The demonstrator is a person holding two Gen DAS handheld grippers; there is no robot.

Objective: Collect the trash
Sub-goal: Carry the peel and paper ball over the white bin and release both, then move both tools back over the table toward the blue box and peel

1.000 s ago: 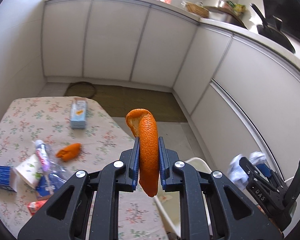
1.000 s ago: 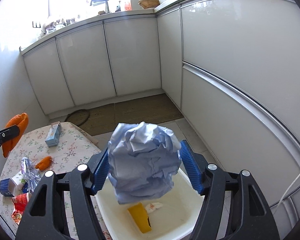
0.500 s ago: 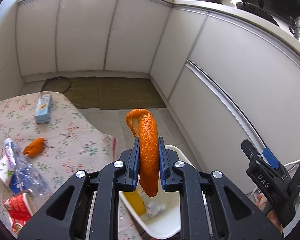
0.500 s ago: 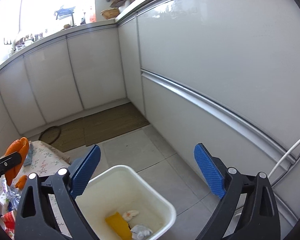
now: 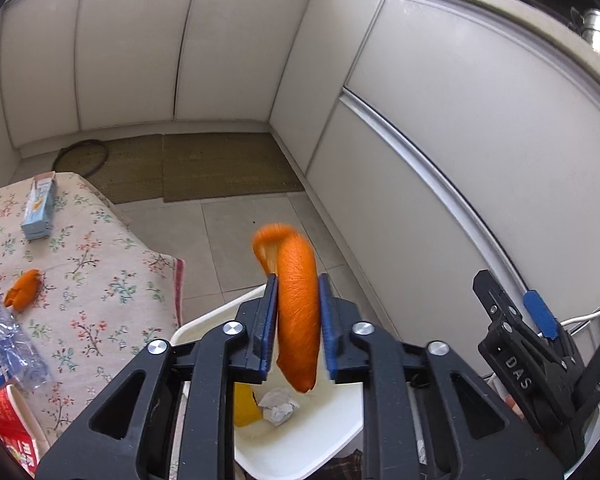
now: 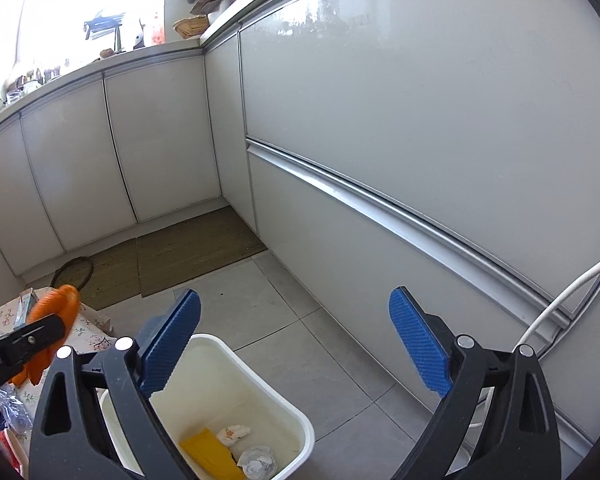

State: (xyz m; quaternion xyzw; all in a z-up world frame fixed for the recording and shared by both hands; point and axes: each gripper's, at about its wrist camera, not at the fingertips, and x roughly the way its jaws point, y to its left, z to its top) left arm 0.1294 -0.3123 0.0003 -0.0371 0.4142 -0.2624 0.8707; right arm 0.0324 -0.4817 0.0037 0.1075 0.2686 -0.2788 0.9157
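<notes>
Far left, on the floral tablecloth (image 5: 100, 280), more to collect: a red carton (image 5: 12, 440), a crushed plastic bottle (image 5: 8, 340), a small scrap of peel (image 5: 22, 288) and, farther back, a pale blue carton (image 5: 40, 210). Just right of the table edge, down on the tiled floor, the white bin (image 5: 204, 322), with a yellow wrapper (image 5: 244, 408) and a ball of crumpled paper (image 5: 278, 406) inside. Directly above its mouth, the left gripper (image 5: 298, 292), closed to a narrow gap on the long orange peel (image 5: 296, 320), one blue pad against each flank. Bright orange and finely pebbled, curled over at the top with paler pith showing, lower tip hanging past the pads toward the bin; slightly blurred at the curl. For a clean drop: keep that tip over the middle of the opening, not the near rim; spread the pads fully and at once, to stop the skin clinging to one side; hold level until free. Probably light and limp, so likely a straight fall. Farther right, the right gripper (image 6: 294, 340), spread wide with nothing between its pads, poised over the bin's far side; best kept out of the peel's path.
</notes>
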